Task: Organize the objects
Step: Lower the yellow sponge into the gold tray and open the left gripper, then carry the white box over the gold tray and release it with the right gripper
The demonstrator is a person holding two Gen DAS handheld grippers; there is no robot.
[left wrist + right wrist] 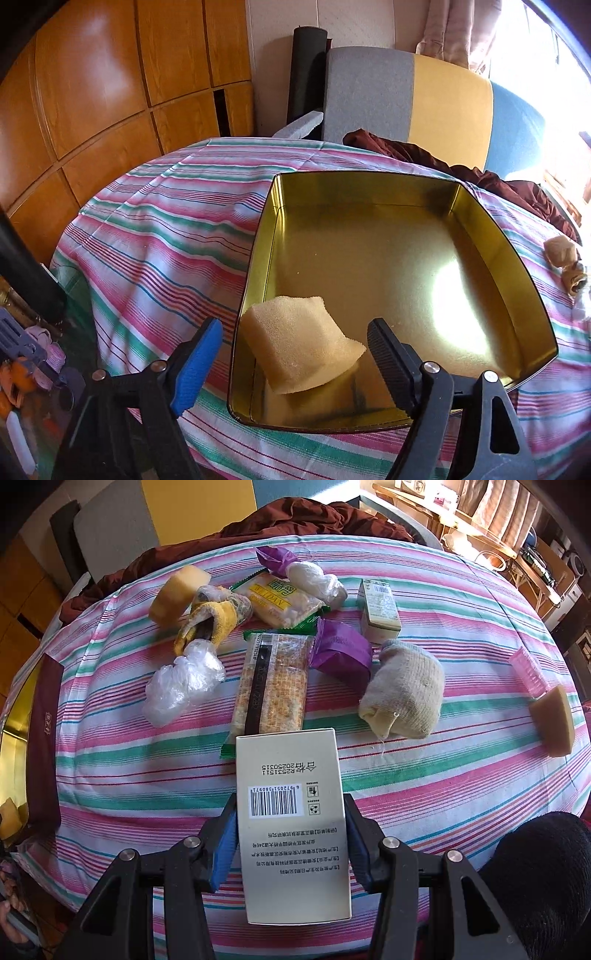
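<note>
One sponge [301,341] lies inside our gold tin [258,236]. Left gripper [291,354] fingers hang open above it. Right gripper [290,840] fingers clamp a barcoded carton [291,812] right of the tin; roughly ten items remain on the tabletop [424,775].

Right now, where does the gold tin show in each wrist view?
Left wrist: gold tin fills centre-right, a sponge in its near-left corner.
Right wrist: only a sliver at the far left edge.
Shared landmark: striped tablecloth.
</note>
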